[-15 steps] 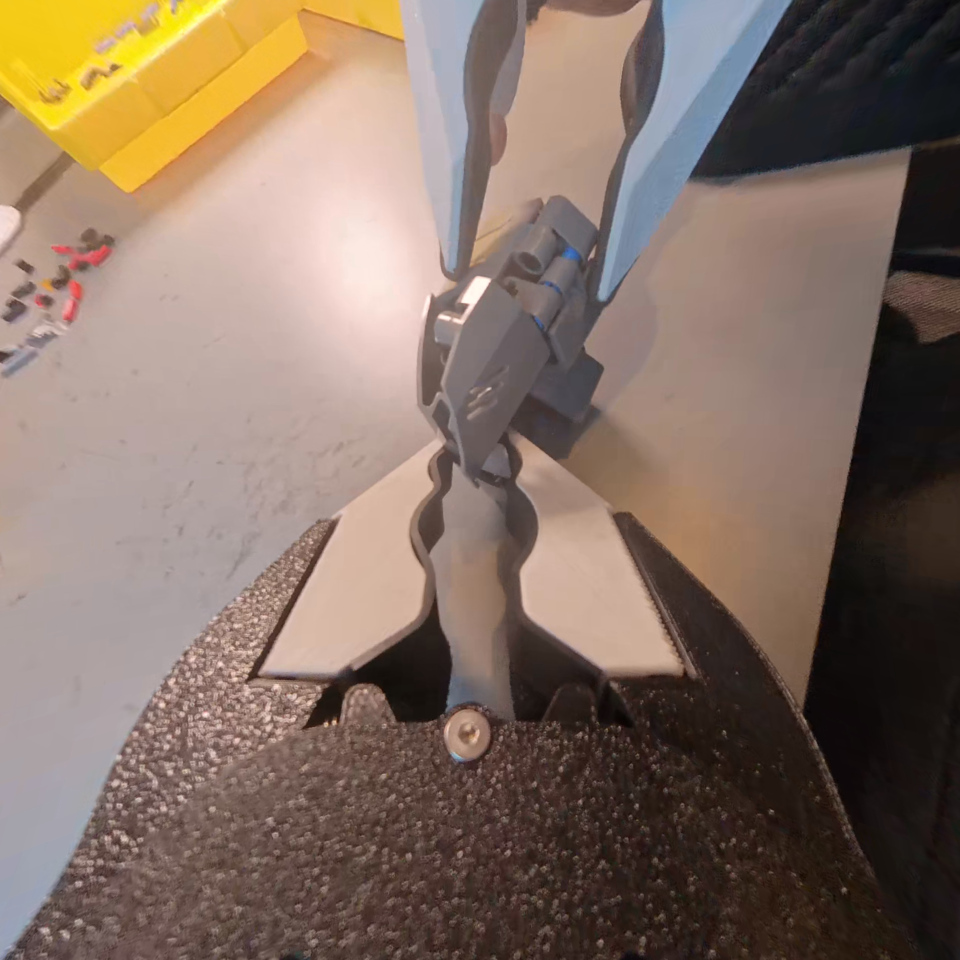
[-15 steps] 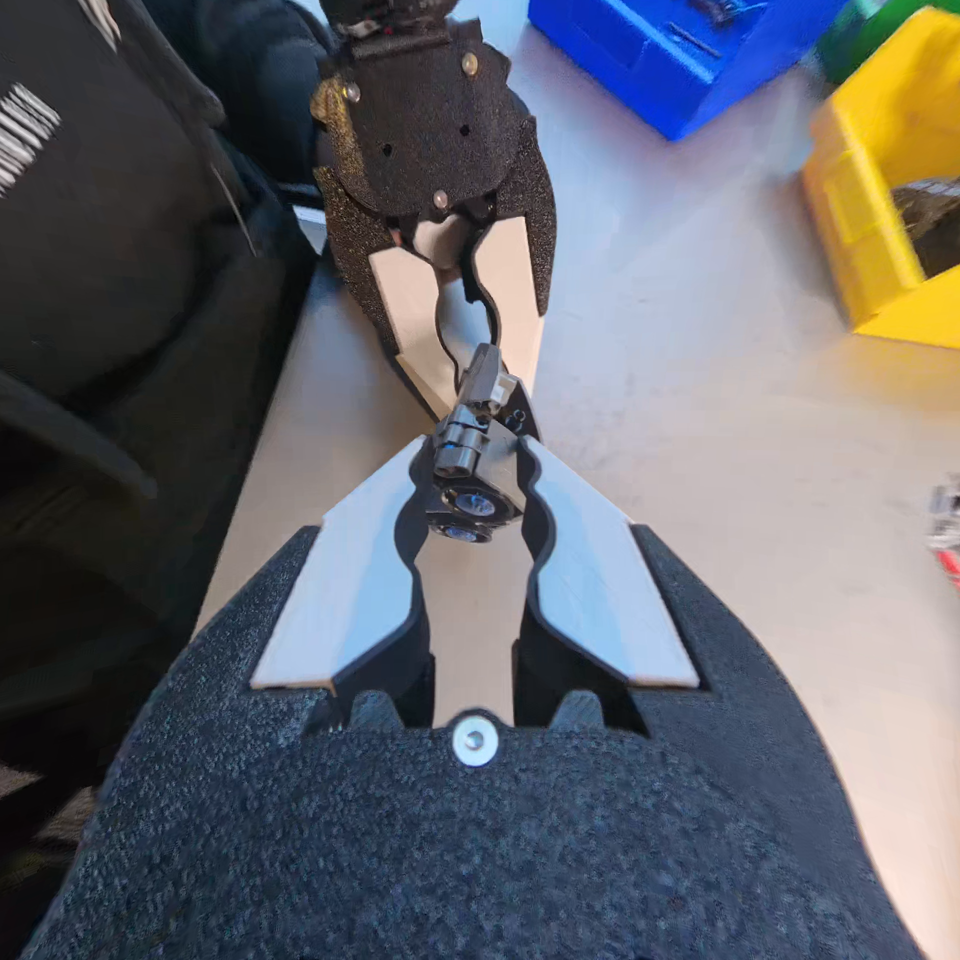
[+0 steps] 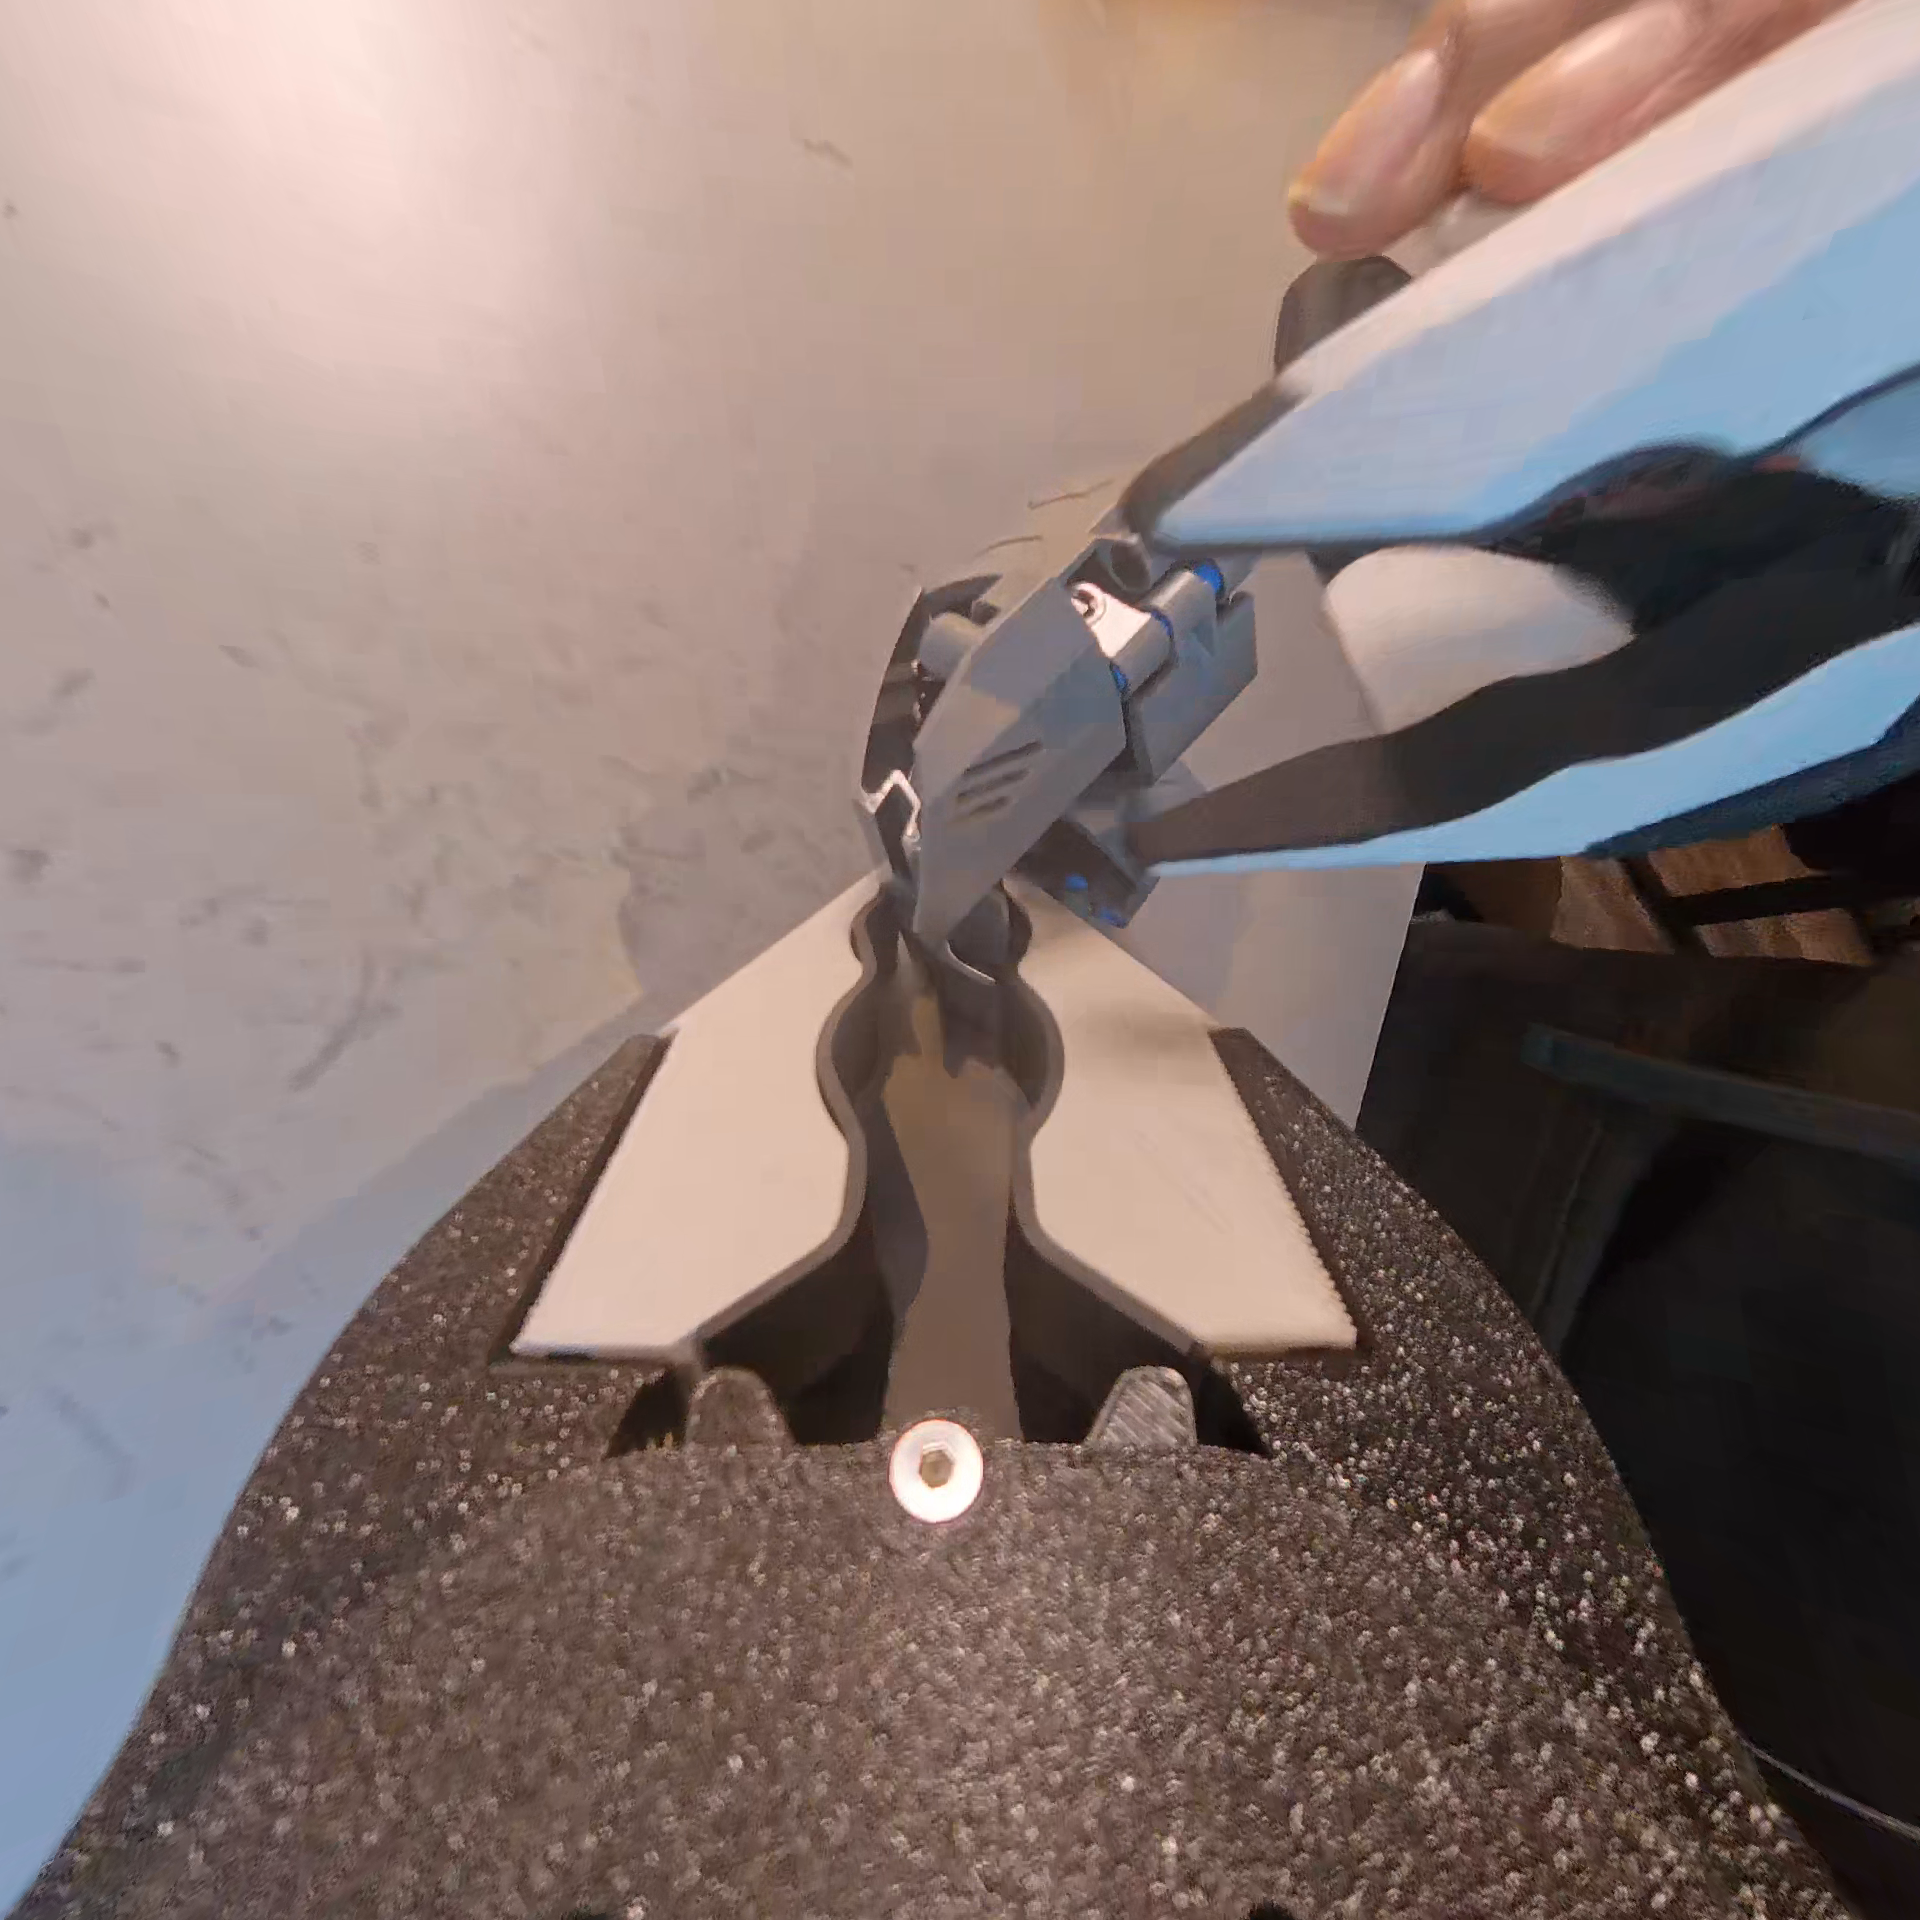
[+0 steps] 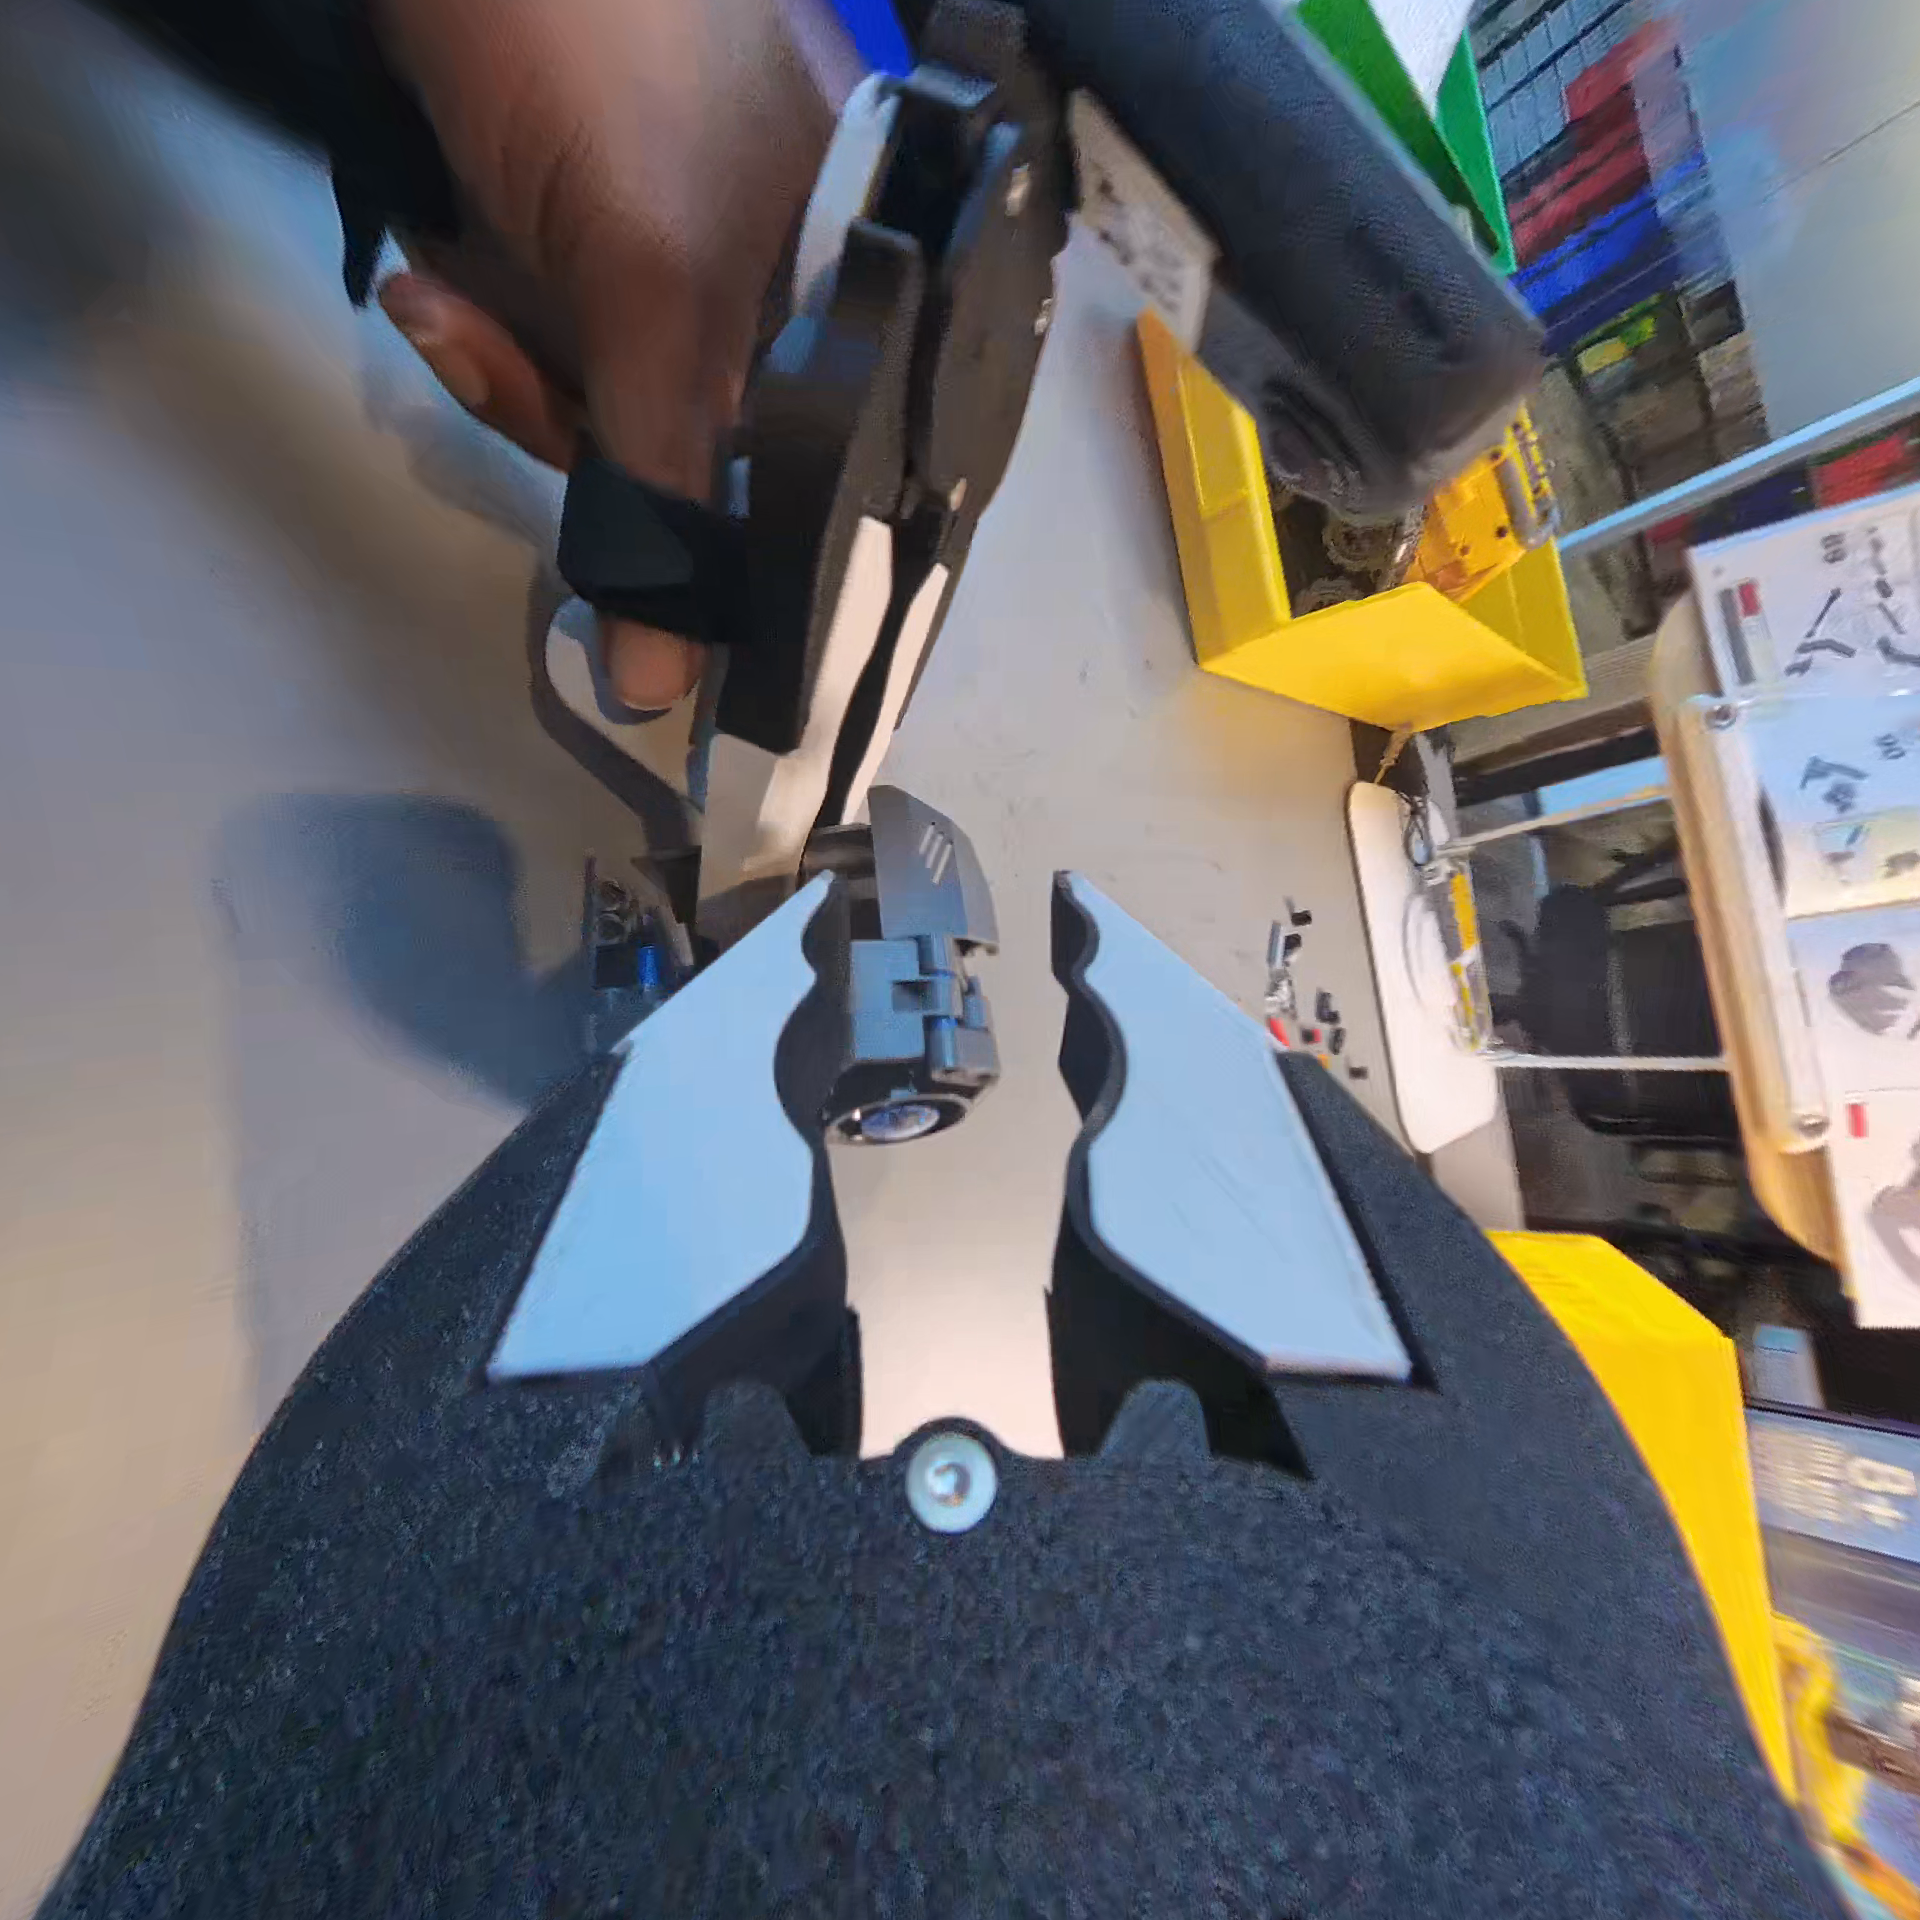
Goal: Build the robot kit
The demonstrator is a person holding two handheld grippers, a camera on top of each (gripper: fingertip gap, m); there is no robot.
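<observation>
Both claws have swung round; our left claw (image 3: 940,940) stays pinched shut on the grey brick piece (image 3: 1023,748), held above the table (image 3: 416,520). Our right claw (image 4: 940,883) now gapes, only its left finger touching the piece. We judge that thin tip grip could slip

A grey brick assembly (image 4: 914,977) is filling the gap between the two grippers' tips. A yellow bin (image 4: 1351,613) and scattered small bricks (image 4: 1304,997) are crowding the bench's (image 3: 416,520) far edge; bare bench is lying open elsewhere.
</observation>
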